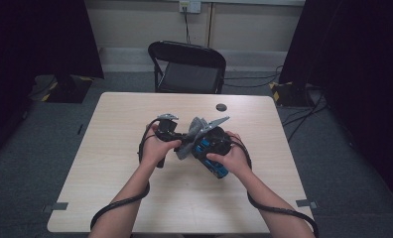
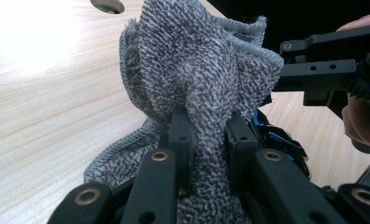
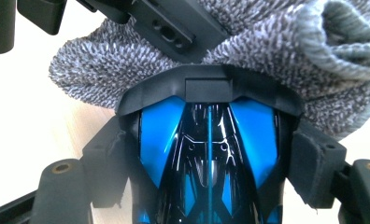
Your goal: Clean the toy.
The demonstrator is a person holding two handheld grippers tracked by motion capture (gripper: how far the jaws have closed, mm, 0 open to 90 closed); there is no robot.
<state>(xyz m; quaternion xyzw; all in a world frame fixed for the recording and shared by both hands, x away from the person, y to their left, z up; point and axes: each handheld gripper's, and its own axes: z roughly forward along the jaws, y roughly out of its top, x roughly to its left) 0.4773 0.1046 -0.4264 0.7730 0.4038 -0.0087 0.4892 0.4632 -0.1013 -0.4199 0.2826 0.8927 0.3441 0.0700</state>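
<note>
My left tool pinches the grey cloth; my right tool clamps the blue toy car. Wiping seems underway, probably unfinished.

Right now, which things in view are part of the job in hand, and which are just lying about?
In the job:
- grey cloth, pinched by the left gripper
- blue and black toy car, clamped by the right gripper, cloth pressed to its end

Lying about:
- small dark round thing on the table
- black folding chair beyond the table
</note>
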